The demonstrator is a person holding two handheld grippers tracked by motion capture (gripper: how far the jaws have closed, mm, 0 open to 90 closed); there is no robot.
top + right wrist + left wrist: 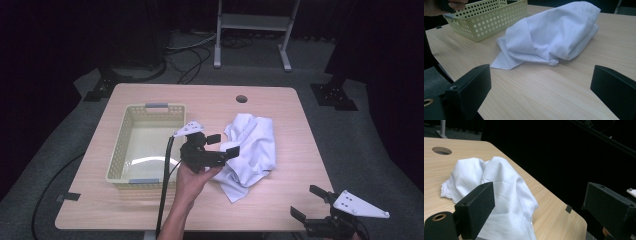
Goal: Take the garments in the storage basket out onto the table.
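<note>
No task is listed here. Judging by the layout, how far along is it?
Nothing looks done: the yellow basket is empty and the white cloth lies crumpled on the table. The left gripper, jaws open, is at the cloth's edge; the right gripper waits open. Grasping and moving the cloth probably remain.

I'm looking at a light wood table (150, 210) with rounded corners and a round cable hole (241, 98) near its far edge. It sits on grey carpet (345, 145). The room around it is dark, nearly black at the sides and back. A white metal frame (252, 25) on two feet stands behind the table. Black cables (192, 55) loop across the floor there, and black stand bases (334, 95) flank the table.
</note>
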